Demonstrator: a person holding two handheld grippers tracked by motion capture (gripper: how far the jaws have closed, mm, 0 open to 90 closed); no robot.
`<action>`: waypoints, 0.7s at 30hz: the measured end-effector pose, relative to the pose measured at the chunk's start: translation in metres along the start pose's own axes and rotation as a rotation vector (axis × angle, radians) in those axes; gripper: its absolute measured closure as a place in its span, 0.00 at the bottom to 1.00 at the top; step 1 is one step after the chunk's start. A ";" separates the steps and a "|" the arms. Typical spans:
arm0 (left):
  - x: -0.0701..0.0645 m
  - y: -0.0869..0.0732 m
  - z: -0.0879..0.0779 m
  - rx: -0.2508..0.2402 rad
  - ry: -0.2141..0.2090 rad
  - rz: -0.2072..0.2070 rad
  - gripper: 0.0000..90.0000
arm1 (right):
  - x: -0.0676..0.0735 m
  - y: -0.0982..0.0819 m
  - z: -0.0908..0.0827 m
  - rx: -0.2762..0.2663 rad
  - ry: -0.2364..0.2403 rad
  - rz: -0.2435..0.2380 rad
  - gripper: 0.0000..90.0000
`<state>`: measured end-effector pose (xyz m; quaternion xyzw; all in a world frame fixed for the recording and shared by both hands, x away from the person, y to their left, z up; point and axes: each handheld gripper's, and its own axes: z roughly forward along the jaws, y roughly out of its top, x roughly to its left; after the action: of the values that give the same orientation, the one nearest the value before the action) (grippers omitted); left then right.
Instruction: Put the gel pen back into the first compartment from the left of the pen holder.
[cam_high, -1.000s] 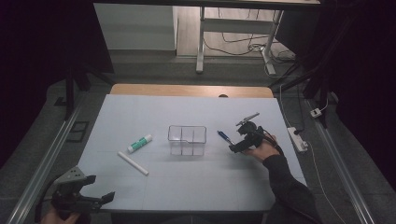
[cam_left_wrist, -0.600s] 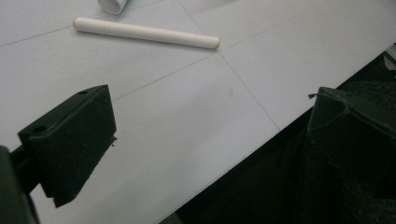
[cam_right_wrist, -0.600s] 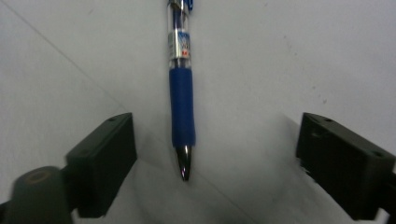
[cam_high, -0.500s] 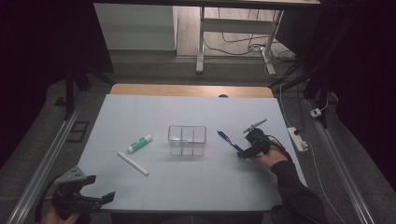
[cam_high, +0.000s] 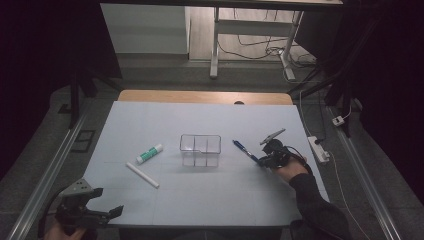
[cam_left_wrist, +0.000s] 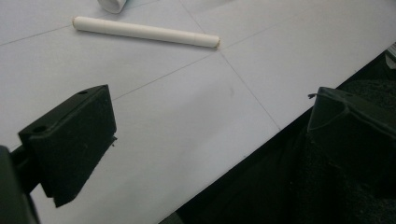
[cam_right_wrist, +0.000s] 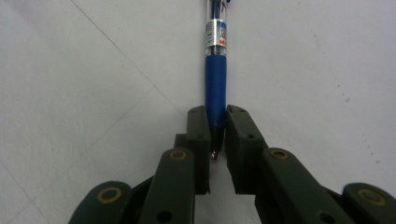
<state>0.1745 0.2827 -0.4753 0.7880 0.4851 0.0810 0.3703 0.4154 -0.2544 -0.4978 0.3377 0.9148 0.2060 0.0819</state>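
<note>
A blue pen (cam_right_wrist: 215, 70) lies on the white table, its tip end pinched between the jaws of my right gripper (cam_right_wrist: 217, 125). From above, the pen (cam_high: 245, 150) points away toward the clear plastic organiser (cam_high: 200, 144), and the right gripper (cam_high: 263, 161) sits at its near end. My left gripper (cam_high: 106, 201) is open at the table's near left corner, holding nothing. In the left gripper view its jaws stand wide apart over the table edge, and a white stick (cam_left_wrist: 145, 32) lies beyond them.
A white stick (cam_high: 142, 175) and a green-and-white glue tube (cam_high: 150, 153) lie left of the organiser. The table's near edge (cam_left_wrist: 261, 140) drops to a dark floor. A white power strip (cam_high: 318, 149) rests off the table's right side.
The right gripper has tilted down to the table and closed on the pen's near end. The left gripper has stayed in place.
</note>
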 end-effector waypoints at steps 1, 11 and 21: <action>0.000 0.000 0.000 -0.001 -0.001 0.000 0.02 | 0.000 0.000 0.000 0.005 0.003 0.010 0.89; 0.002 0.000 -0.002 -0.014 -0.039 -0.009 0.00 | -0.002 -0.001 -0.005 -0.026 0.015 0.060 0.90; -0.001 0.004 -0.002 -0.037 -0.066 0.041 0.00 | -0.002 -0.009 -0.029 -0.121 0.021 0.075 0.90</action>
<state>0.1759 0.2817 -0.4708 0.7931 0.4549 0.0715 0.3987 0.4028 -0.2713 -0.4758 0.3640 0.8881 0.2676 0.0848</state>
